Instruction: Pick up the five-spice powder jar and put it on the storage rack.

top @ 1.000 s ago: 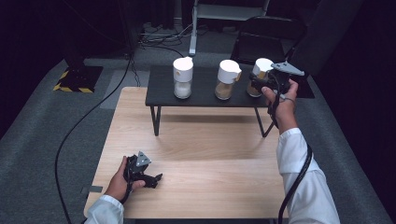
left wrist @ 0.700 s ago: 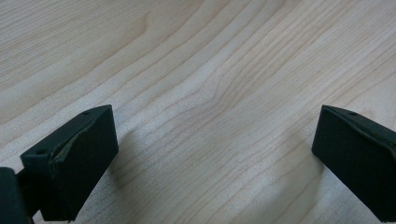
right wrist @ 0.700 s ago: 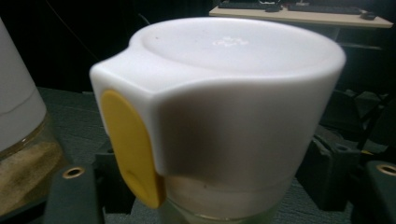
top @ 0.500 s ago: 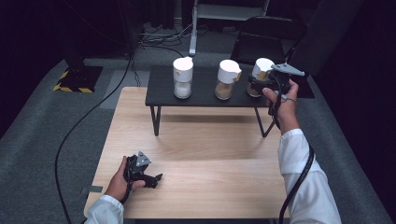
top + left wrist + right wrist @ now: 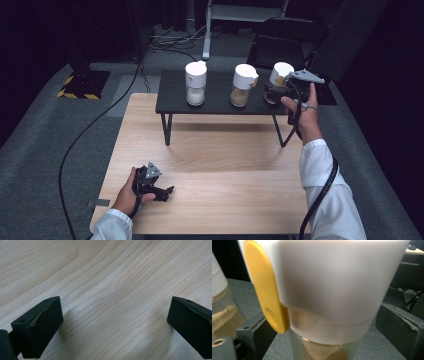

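Now straddling the upright right-hand jar [image 5: 278, 84] at the far right of the black shelf [image 5: 220, 102]: right tool [image 5: 286, 90], jaws just opened, pads clear. Resting open on the near-left tabletop [image 5: 225, 155], well apart: left tool [image 5: 167, 190].

Our left gripper [image 5: 113, 325] low over the pale wooden table [image 5: 107, 277], our two black jaws standing wide apart at the bottom corners, bare wood grain between them, soft shadows beneath each jaw
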`<state>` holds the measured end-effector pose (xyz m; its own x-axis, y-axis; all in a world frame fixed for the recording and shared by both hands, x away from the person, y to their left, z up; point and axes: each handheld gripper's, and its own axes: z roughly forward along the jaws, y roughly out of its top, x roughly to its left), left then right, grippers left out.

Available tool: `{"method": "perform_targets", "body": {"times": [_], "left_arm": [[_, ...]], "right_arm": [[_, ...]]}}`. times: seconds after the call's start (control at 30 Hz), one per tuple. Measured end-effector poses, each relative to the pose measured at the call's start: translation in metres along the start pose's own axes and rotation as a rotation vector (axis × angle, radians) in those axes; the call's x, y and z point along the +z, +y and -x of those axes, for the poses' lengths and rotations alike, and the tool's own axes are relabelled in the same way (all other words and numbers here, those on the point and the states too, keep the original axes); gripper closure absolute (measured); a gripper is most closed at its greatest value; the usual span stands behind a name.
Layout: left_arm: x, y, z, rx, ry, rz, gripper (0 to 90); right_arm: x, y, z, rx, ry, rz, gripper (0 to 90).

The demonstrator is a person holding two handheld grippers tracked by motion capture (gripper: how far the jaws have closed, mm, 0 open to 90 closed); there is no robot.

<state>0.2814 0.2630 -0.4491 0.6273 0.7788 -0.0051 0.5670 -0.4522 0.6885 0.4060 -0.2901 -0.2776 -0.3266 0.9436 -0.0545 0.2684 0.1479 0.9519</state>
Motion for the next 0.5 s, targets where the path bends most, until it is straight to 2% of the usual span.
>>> {"method": "perform_targets", "body": {"times": [0.27, 0.5], "left_arm": [[0.0000, 0.0000, 0.0003, -0.002, 0.001, 0.000, 0.0], [0.0000, -0.0001, 0.0003, -0.002, 0.001, 0.000, 0.0]], "right_arm": [[0.0007, -0.0024, 0.0008, -0.034, 0.027, 0.005, 1.5], [0.0037, -0.0048, -0.0037, -0.042, 0.017, -0.001, 1.5]]}}
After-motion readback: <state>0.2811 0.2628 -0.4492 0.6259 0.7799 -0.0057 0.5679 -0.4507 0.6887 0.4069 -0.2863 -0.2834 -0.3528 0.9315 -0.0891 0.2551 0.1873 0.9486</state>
